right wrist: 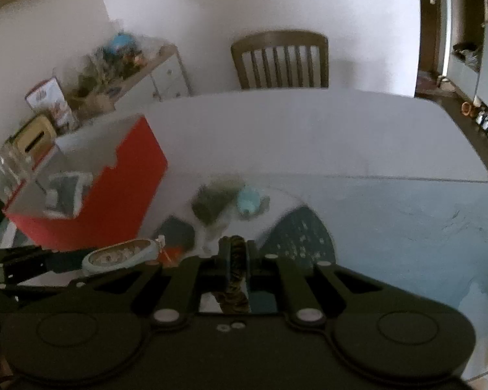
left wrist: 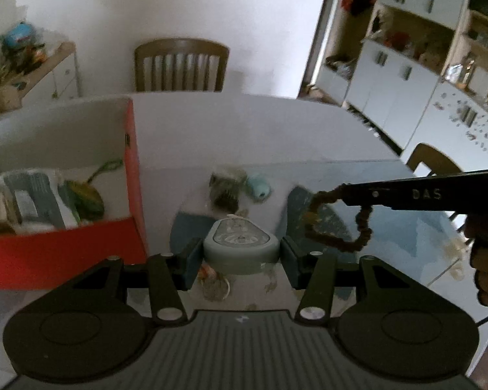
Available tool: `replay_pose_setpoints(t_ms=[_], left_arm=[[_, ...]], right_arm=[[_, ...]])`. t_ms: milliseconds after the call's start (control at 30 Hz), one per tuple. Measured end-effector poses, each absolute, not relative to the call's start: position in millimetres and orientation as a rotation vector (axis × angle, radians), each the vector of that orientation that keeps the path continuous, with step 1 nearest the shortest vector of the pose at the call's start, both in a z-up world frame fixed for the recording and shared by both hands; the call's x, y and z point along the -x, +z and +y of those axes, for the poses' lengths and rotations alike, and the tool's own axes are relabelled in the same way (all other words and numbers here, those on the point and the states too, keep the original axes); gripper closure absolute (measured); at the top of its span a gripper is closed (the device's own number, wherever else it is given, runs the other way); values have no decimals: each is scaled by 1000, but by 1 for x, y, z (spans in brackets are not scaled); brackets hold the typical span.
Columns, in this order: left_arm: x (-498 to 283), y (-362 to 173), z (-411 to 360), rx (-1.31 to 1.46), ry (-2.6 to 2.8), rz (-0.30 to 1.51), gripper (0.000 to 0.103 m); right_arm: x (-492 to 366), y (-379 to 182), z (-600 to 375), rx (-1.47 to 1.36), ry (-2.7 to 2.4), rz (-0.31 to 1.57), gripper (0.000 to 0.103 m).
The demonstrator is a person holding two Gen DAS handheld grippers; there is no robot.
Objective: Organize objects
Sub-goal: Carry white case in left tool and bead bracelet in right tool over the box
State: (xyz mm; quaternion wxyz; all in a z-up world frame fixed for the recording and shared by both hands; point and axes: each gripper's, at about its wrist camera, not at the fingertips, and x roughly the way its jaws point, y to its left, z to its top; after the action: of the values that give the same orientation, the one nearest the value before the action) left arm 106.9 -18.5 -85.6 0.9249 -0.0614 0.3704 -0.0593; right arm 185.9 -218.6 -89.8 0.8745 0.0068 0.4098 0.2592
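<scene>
- The left gripper (left wrist: 240, 253) gripped a grey-green oval gadget (left wrist: 240, 243) by its sides, low in the frame's centre, presumably bound for the red box (left wrist: 81, 250) at left.
- The right gripper (right wrist: 234, 253) was pinched nearly shut on a brown beaded loop (left wrist: 338, 227), which dangled free.
- A pale blue toy (left wrist: 259, 188) and a dark tuft (left wrist: 224, 191) lay on the table (left wrist: 244, 130), unsorted.

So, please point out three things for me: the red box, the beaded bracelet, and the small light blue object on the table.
red box (left wrist: 65, 256): left wrist view, its front red wall.
beaded bracelet (left wrist: 362, 234): left wrist view, right side of the hanging loop.
small light blue object (left wrist: 259, 188): left wrist view, middle of its body.
</scene>
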Motion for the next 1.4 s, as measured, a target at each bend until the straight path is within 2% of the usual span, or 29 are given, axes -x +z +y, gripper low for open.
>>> replay_pose_setpoints(t_ms=[400,833,1400], left_arm=[[-100,-43,37,131,-143,648,52],[-107,-14,123,118,-53,571,52],[-167,-45,203,106,12,666,52]], right_arm=[[-171,-41,-174,-44,525,736,96],[-170,-16,-91,3,577,656,96],[-194,-45,16,176,576,666,96]])
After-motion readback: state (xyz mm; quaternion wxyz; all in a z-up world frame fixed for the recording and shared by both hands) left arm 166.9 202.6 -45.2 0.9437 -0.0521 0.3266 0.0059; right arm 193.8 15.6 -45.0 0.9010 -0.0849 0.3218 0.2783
